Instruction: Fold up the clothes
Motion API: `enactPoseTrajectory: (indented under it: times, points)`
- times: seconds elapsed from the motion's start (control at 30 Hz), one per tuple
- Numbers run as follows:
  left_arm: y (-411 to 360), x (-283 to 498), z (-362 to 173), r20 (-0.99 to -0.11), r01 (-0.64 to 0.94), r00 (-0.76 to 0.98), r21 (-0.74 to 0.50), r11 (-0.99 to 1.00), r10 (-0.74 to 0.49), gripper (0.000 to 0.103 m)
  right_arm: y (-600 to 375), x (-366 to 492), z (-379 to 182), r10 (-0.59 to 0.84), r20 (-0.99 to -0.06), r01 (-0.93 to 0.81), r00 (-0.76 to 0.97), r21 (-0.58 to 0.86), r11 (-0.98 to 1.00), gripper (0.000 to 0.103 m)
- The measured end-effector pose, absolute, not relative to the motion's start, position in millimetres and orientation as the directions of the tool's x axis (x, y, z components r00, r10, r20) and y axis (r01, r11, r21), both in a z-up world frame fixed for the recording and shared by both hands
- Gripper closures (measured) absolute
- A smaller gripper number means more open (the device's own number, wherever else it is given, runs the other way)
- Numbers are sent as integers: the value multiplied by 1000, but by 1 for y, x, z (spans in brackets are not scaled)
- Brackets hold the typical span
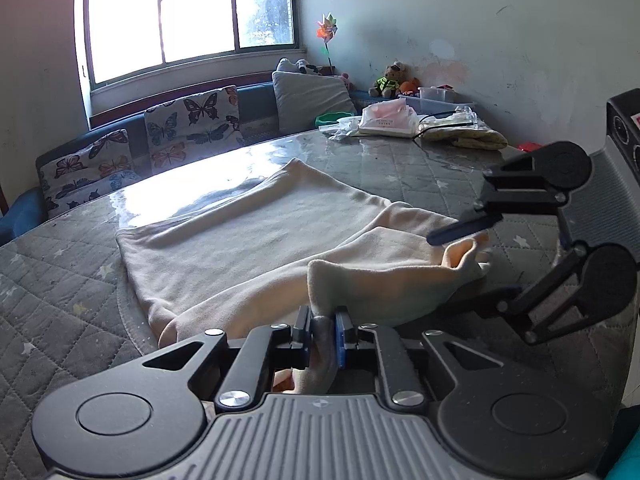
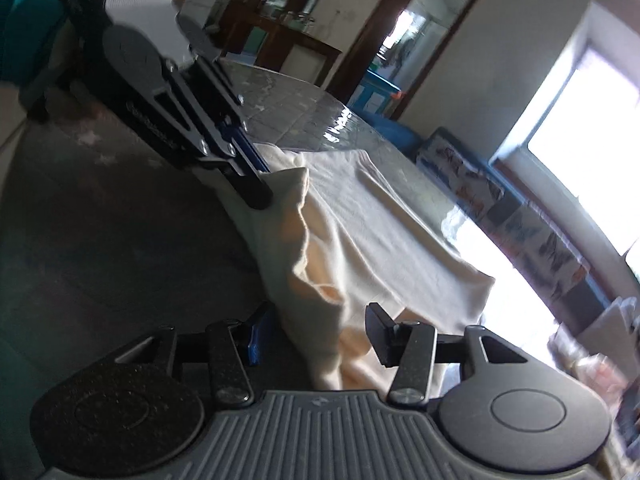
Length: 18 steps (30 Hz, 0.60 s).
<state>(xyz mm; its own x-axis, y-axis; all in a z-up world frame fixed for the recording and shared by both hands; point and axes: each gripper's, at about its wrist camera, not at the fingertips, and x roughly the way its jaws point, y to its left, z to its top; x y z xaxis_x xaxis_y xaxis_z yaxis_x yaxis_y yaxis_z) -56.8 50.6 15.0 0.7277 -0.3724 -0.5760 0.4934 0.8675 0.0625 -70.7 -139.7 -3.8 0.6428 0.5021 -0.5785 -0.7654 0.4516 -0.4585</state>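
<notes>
Cream garment (image 1: 248, 240) on quilted grey table (image 1: 60, 300), butterfly cushions (image 1: 192, 120), window (image 1: 188, 12)

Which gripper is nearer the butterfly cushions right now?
Left. The left gripper, shut on the cream garment, sits on the side of the butterfly cushions; the right gripper is at the garment's far end.

One cream garment (image 1: 256, 240) on the surface (image 1: 60, 280) — two grippers, left (image 1: 324, 332) and right (image 2: 316, 336) — three butterfly cushions (image 1: 192, 120), one teddy bear (image 1: 390, 78).

Cream garment (image 1: 240, 248) — flat, near edge lifted
</notes>
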Motion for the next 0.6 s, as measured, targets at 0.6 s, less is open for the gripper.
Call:
enactPoseTrajectory:
  times: [0.6]
  points:
    - [44, -85, -3, -583, 541, 748, 261, 799, -316, 59, -159, -14, 22, 565, -634, -765, 529, -68, 640, 93]
